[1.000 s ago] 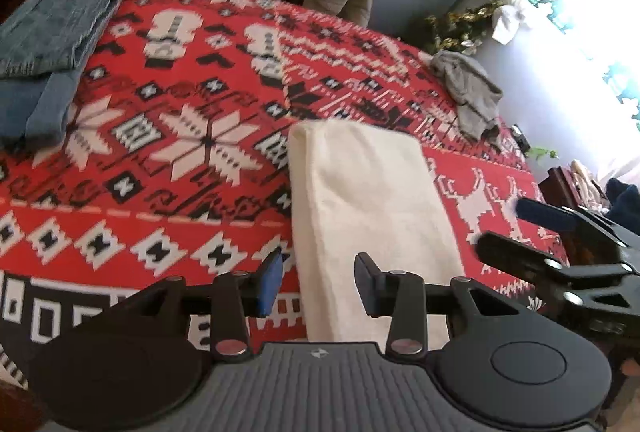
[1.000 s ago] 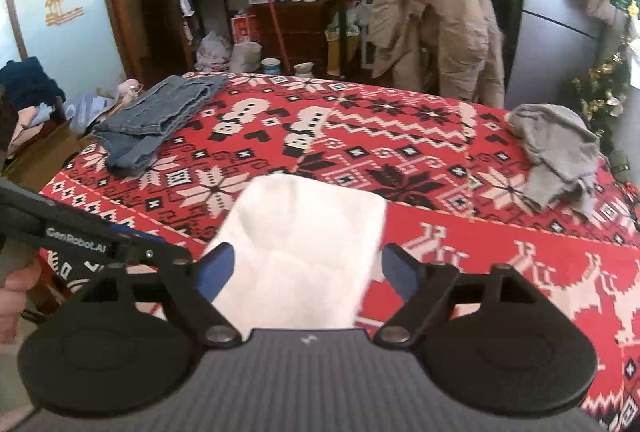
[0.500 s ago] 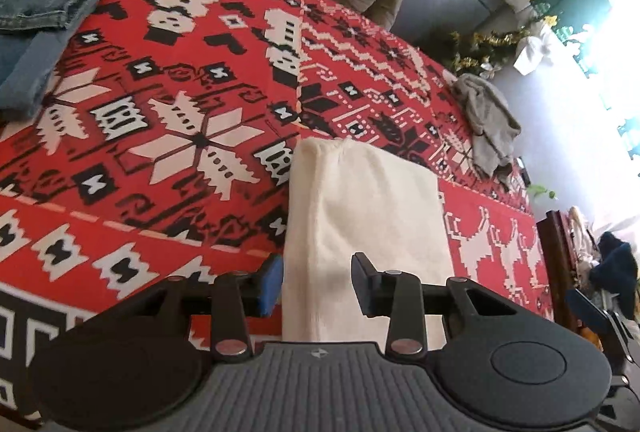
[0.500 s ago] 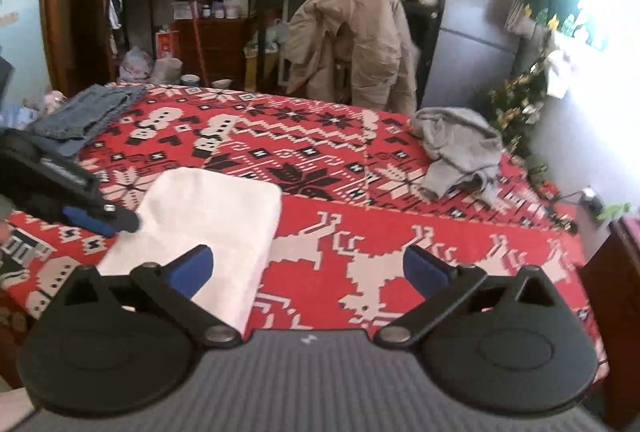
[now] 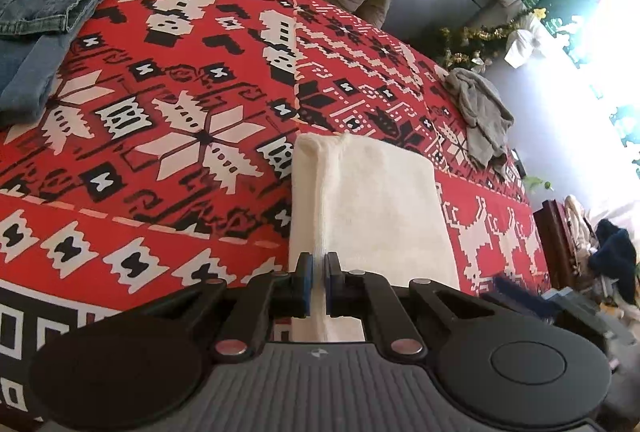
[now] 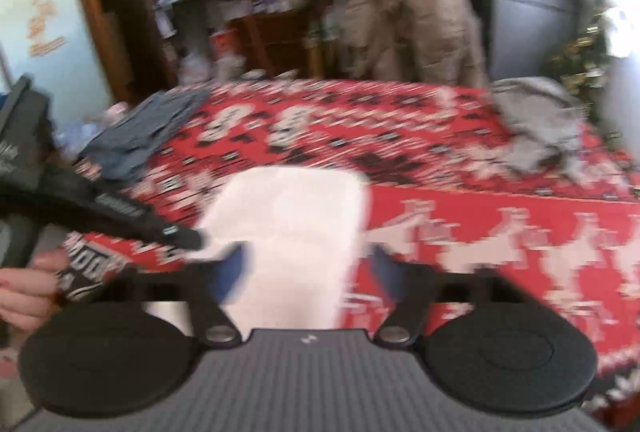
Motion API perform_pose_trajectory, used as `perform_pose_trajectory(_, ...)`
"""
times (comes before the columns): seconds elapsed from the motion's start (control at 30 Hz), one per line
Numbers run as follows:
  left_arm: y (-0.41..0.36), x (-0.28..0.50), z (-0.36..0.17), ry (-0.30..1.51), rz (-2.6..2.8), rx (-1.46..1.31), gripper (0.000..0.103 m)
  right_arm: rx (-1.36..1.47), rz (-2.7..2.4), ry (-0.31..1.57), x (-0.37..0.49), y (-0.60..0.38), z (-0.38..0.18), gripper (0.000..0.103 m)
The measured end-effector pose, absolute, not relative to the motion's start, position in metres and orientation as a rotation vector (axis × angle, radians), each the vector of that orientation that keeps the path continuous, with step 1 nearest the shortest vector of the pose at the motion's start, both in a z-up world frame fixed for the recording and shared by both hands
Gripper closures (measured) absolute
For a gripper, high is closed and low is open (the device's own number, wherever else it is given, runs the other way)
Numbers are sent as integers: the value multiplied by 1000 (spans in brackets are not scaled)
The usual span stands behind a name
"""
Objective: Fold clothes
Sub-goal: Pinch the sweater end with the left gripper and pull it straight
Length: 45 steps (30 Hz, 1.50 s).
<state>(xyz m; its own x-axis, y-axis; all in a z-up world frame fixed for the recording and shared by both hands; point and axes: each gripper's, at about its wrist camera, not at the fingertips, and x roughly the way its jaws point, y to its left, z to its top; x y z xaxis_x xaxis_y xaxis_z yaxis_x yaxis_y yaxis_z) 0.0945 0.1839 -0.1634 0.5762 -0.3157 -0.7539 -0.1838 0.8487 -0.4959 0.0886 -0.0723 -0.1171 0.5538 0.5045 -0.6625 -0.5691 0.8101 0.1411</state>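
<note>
- Your left gripper [image 5: 317,282] is closing, its blue pads pinching the near left edge of the folded white cloth [image 5: 372,200], which lies flat on the red patterned table [image 5: 180,120] and runs straight ahead from the gripper.
- Your right gripper [image 6: 308,272] is closing too, with the near right part of the same white cloth [image 6: 292,228] between its fingers; the view is blurred, and the pads look apart from the fabric, so it grips nothing that you can make out.
- In the right wrist view the left gripper [image 6: 184,234] reaches in from the left to the cloth's near left corner, with your hand [image 6: 24,292] behind it.
- Ahead and to the left of the left gripper, well apart from the cloth, lies one folded pair of blue jeans [image 5: 52,12].
- Ahead and to the right, also well apart, sits one crumpled grey garment [image 5: 484,116] near the table's far edge.
- Beyond the table, one tan jacket [image 6: 412,20] hangs over a chair.
- That makes three garments on the table: one white, one blue, one grey. Nothing lies on the cloth itself, and only bare patterned table lies between it and the other two.
</note>
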Motion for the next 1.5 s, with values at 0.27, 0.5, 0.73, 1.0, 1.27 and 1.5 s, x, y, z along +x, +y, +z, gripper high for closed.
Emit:
perform_pose_trajectory(0.27, 192, 93, -164, 969, -96, -600, 95, -143, 766, 804, 88, 0, -149, 90)
perform_pose_trajectory(0.5, 201, 80, -153, 948, -108, -600, 90, -192, 865, 806, 71, 32, -155, 90)
perform_pose_trajectory(0.73, 203, 63, -153, 948, -161, -659, 90, -211, 814, 792, 75, 6, -135, 90)
perform_pose_trajectory(1.0, 184, 38, -172, 995, -219, -680, 97, -205, 775, 861, 80, -14, -149, 89)
perform_pose_trajectory(1.27, 188, 25, -174, 999, -184, -671, 97, -280, 902, 846, 47, 4, -152, 90)
perform_pose_trajectory(1.5, 192, 15, -169, 991, -159, -675, 97, -292, 897, 825, 40, 2, -140, 89)
